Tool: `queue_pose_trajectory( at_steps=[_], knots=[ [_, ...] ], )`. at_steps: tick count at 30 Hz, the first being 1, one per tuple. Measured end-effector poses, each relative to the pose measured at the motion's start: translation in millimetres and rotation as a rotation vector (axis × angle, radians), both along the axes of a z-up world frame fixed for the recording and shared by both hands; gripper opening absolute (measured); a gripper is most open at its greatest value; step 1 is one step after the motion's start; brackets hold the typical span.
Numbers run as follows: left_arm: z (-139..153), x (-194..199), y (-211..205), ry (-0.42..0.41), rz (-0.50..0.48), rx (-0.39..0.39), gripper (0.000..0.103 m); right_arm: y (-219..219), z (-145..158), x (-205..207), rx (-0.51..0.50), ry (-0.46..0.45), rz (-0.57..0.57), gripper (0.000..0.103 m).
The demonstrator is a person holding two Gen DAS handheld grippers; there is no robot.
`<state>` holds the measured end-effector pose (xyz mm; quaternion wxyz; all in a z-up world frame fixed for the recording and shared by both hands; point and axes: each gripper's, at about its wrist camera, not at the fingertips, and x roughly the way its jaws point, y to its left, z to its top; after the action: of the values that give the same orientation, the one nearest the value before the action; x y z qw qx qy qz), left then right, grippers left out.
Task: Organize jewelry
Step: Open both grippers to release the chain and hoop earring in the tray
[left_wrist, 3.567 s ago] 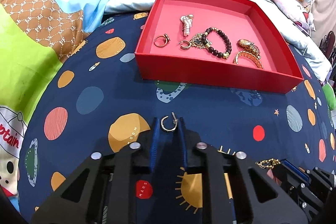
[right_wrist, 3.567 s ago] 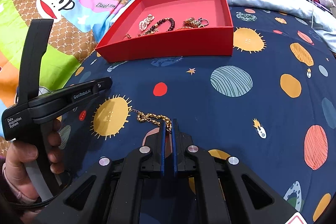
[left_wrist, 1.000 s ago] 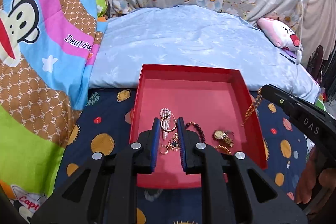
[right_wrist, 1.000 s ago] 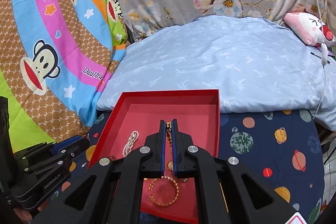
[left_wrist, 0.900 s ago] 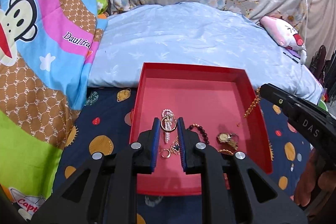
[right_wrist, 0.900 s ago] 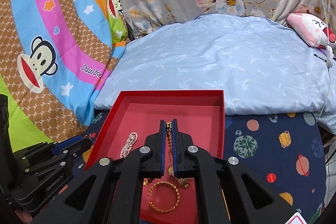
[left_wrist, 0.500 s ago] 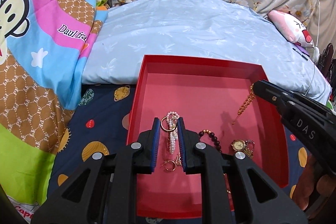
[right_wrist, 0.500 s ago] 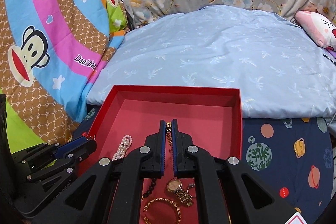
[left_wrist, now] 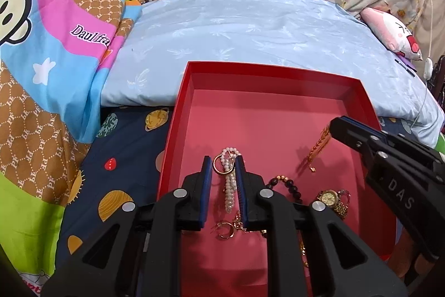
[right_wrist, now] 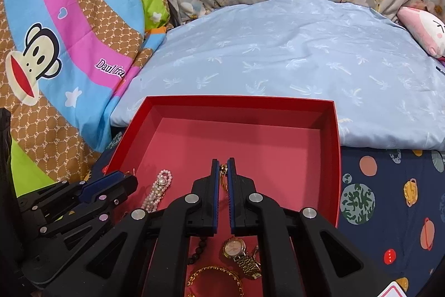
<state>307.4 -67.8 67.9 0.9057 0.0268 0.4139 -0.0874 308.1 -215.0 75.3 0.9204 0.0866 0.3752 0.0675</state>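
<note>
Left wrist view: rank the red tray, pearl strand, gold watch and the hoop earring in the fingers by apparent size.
1. red tray
2. pearl strand
3. gold watch, about the strand's size and partly hidden, so unsure
4. hoop earring, smallest

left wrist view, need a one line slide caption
Left gripper holds a gold hoop earring over the red cardboard tray while the right gripper dangles a gold chain beside it.

Gold bangle [right_wrist: 214, 281]: below the right jaws, lower arc cut off by the frame edge. Dark bead bracelet [left_wrist: 286, 184]: right of the left jaws, partly hidden behind the finger. Gold chain [right_wrist: 223, 177]: between the right jaws, lower length hidden.
</note>
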Motion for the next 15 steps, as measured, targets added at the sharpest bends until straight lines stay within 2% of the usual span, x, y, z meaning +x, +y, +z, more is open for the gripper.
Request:
queue_pose_trajectory(
  at_steps=[3, 4, 6, 11, 15],
  knots=[
    [-1.4, 0.8, 2.4, 0.002, 0.016, 0.002, 0.022, -2.9, 2.9, -3.6, 0.012, -0.016, -0.008, 0.016],
    [-1.6, 0.6, 3.4, 0.002, 0.02, 0.001, 0.029, -4.0, 4.4, -6.0, 0.016, -0.02, -0.01, 0.016],
    [-1.1, -2.2, 5.6, -0.007, 0.033, 0.002, 0.036, -6.9, 7.9, -11.4, 0.029, -0.029, -0.014, 0.016],
    [0.1, -14.4, 5.2, -0.013, 0.029, 0.01, 0.042, -15.3, 13.1, -37.4, 0.07, -0.049, -0.039, 0.019],
    [-0.3, -31.0, 0.4, -0.015, 0.015, 0.019, 0.043, -14.3, 10.1, -62.3, 0.046, -0.047, -0.053, 0.021]
  ],
)
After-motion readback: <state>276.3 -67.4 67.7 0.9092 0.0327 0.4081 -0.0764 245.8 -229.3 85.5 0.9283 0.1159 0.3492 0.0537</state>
